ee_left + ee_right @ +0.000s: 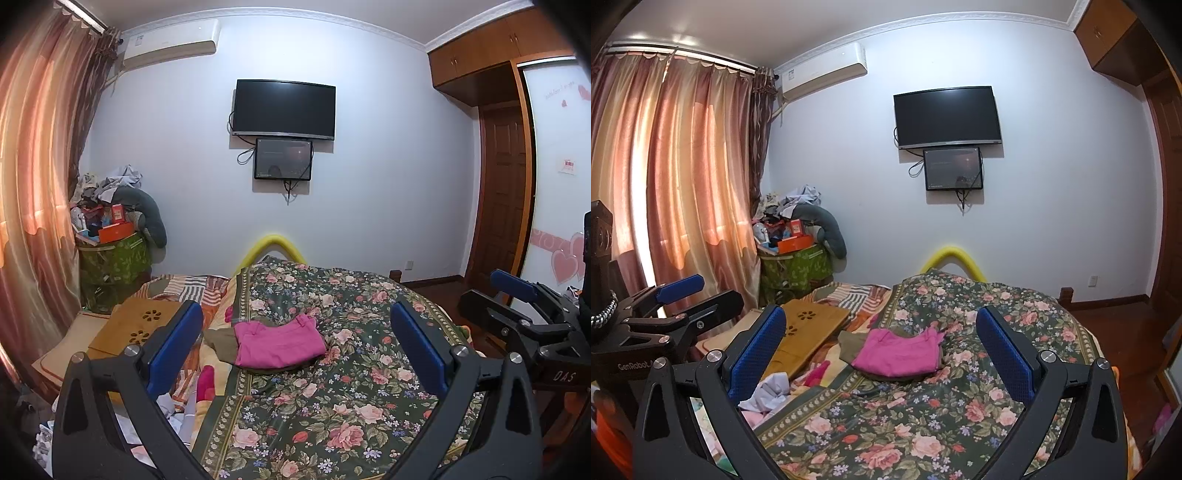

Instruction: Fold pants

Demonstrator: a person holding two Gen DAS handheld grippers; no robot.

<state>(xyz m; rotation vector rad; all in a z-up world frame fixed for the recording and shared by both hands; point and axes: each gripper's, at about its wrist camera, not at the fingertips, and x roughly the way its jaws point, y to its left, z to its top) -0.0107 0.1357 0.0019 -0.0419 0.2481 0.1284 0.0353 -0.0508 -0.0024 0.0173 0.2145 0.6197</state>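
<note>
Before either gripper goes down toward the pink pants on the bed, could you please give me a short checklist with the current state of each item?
1. Left gripper open and empty: ok.
2. Right gripper open and empty: ok.
3. Pink pants in sight of both cameras, nothing lying on them: ok.
4. Pants need more folding: cannot tell; they already lie as a compact bundle.
5. Pants alone on the floral bedspread: not ok; an olive garment lies beneath them and could be pinched along.
6. Both grippers clear of the pants: ok; both are held above the bedspread, short of them.
</note>
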